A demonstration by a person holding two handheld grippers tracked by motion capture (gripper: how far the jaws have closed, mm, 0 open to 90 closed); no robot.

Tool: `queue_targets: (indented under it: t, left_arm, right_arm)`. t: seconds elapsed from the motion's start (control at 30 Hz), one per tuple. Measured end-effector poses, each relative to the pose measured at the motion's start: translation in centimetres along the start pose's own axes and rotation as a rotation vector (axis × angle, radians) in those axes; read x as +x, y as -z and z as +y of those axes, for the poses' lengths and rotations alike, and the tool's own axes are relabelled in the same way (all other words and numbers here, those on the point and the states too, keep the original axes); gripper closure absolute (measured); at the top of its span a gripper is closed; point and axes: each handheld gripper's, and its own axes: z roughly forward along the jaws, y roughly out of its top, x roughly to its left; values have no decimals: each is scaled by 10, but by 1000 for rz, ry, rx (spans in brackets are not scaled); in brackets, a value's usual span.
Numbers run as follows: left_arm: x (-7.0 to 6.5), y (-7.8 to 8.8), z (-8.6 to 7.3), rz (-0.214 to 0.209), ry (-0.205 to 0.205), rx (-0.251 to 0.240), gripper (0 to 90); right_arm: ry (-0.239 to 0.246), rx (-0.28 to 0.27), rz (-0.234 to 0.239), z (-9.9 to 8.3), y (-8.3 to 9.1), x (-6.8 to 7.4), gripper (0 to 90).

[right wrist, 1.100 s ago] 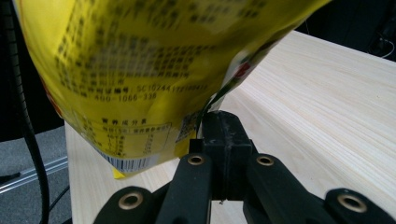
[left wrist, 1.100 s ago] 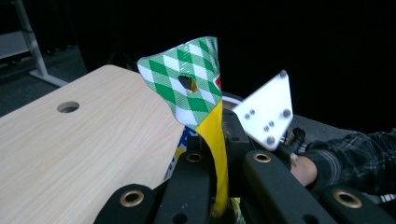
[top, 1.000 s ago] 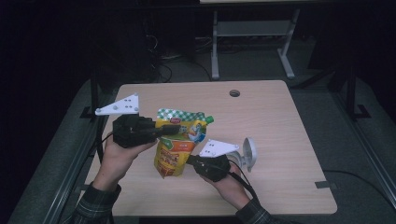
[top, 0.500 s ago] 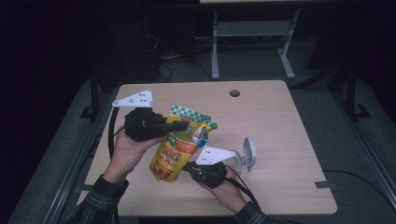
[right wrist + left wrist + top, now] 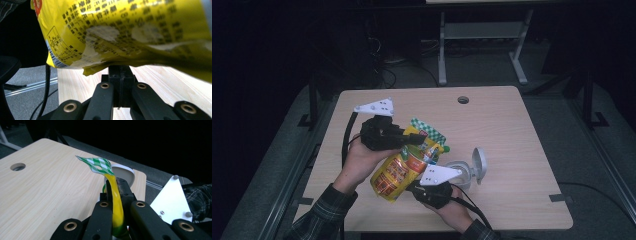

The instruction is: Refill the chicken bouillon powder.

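A yellow pouch [image 5: 402, 167] with a green checked top hangs tilted above the wooden table [image 5: 512, 130], its top toward the right. My left gripper [image 5: 414, 140] is shut on the pouch's upper part; in the left gripper view the yellow film [image 5: 115, 195] runs up between the black jaws [image 5: 115, 182]. My right gripper [image 5: 412, 187] is shut on the pouch's lower edge, and the printed back [image 5: 125, 30] spreads above its closed jaws [image 5: 120, 71]. A grey round container [image 5: 460, 172] with its lid flipped open stands on the table just right of the pouch, seen beyond the left jaws [image 5: 122, 171].
A round cable hole [image 5: 463, 99] sits near the table's far edge. A white desk frame [image 5: 482, 45] stands on the floor behind. Cables trail from both grippers over the near edge. Bare tabletop [image 5: 522, 150] lies to the right of the container.
My left gripper has moved right with the pouch's top, tilting the pouch toward the container. The right gripper has stayed near the front edge, still on the pouch.
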Motion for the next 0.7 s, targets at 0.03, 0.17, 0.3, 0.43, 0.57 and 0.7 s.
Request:
queue_targets:
  t: [0.03,0.17,0.3,0.43,0.57,0.7]
  left_arm:
    - [0,-2,0,-3,-6,9,900]
    - [1,-8,0,-10,3,24,900]
    - [3,-13,0,-19,5,39,900]
    - [3,-18,2,-28,4,59,900]
    - [4,-24,2,-37,6,84,900]
    - [6,-29,3,-51,5,93,900]
  right_arm:
    - [1,0,-1,0,0,0,900]
    - [6,2,1,-2,0,3,900]
    - [5,4,5,-3,0,4,900]
    - [12,1,7,-3,0,5,900]
    - [15,2,11,-4,-1,6,900]
    - [10,2,12,-5,-2,6,900]
